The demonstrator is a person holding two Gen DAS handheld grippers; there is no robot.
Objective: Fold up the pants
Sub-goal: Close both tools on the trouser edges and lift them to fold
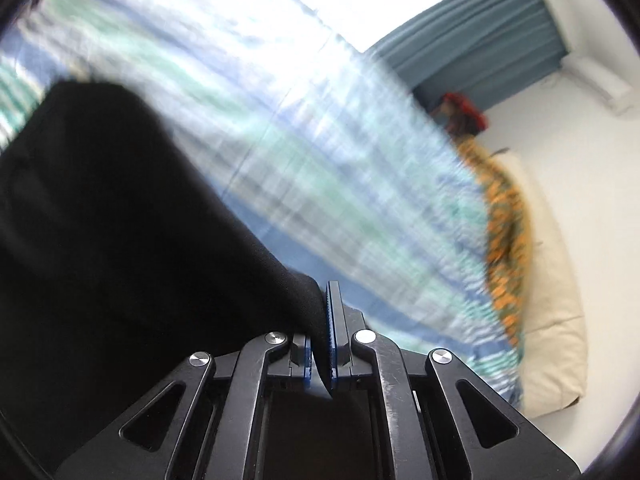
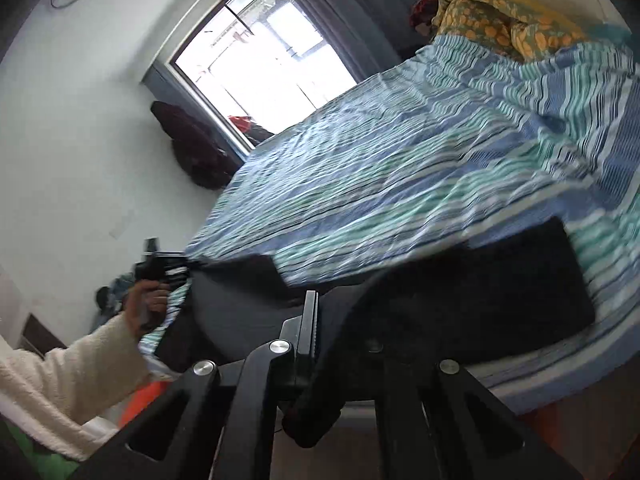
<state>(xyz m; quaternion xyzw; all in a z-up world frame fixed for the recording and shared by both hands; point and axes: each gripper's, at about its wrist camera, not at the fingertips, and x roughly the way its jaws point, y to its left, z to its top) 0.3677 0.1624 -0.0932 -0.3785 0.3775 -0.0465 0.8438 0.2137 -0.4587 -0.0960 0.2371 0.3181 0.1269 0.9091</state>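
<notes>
Writing — none legible; left gripper [image 1: 320,344] and right gripper [image 2: 320,320] each pinch black pants [image 1: 120,220].

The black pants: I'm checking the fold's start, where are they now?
The black pants lie on the striped bedsheet at the bed's near edge, one end pinched in each gripper: left gripper, right gripper.

We look along each gripper, tilted down and rolled, close over the bed [image 2: 400,152]; both views share its striped sheet and the black pants [image 1: 100,220] at 9 o'clock.
</notes>
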